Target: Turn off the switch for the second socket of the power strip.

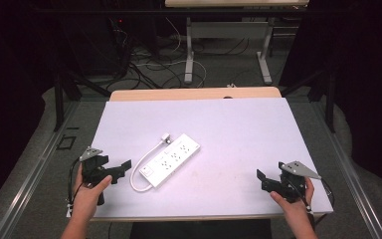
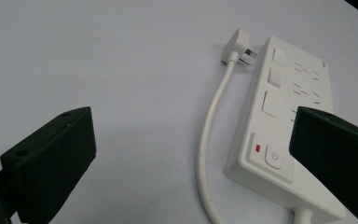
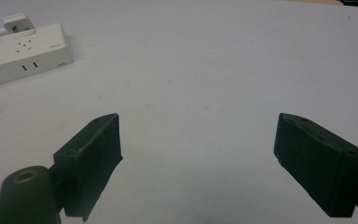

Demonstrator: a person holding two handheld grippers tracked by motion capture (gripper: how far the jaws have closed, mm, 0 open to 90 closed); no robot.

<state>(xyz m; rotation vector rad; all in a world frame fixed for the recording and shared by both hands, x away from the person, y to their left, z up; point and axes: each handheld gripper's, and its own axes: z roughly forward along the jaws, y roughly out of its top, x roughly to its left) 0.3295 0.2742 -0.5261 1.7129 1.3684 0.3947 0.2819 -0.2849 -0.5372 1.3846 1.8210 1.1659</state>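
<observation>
A white power strip [image 1: 171, 159] lies slantwise near the middle of the white table top [image 1: 238, 129]. Its short white cable [image 1: 146, 159] loops along its left side and ends in a plug [image 1: 165, 137] beside the far end. In the left gripper view the power strip [image 2: 270, 121] shows a round switch and a red light at its near end, with the cable [image 2: 209, 126] and plug [image 2: 239, 47] to its left. My left gripper [image 1: 125, 167] stands open just left of the strip's near end, holding nothing. My right gripper [image 1: 260, 178] stands open at the front right, well away from the power strip [image 3: 21, 53].
The table's wooden far edge [image 1: 194, 93] shows beyond the white top. Behind it, on the floor, lie tangled cables [image 1: 144, 69] and the metal legs of another table [image 1: 189, 55]. Dark frame posts [image 1: 58, 94] stand at both sides.
</observation>
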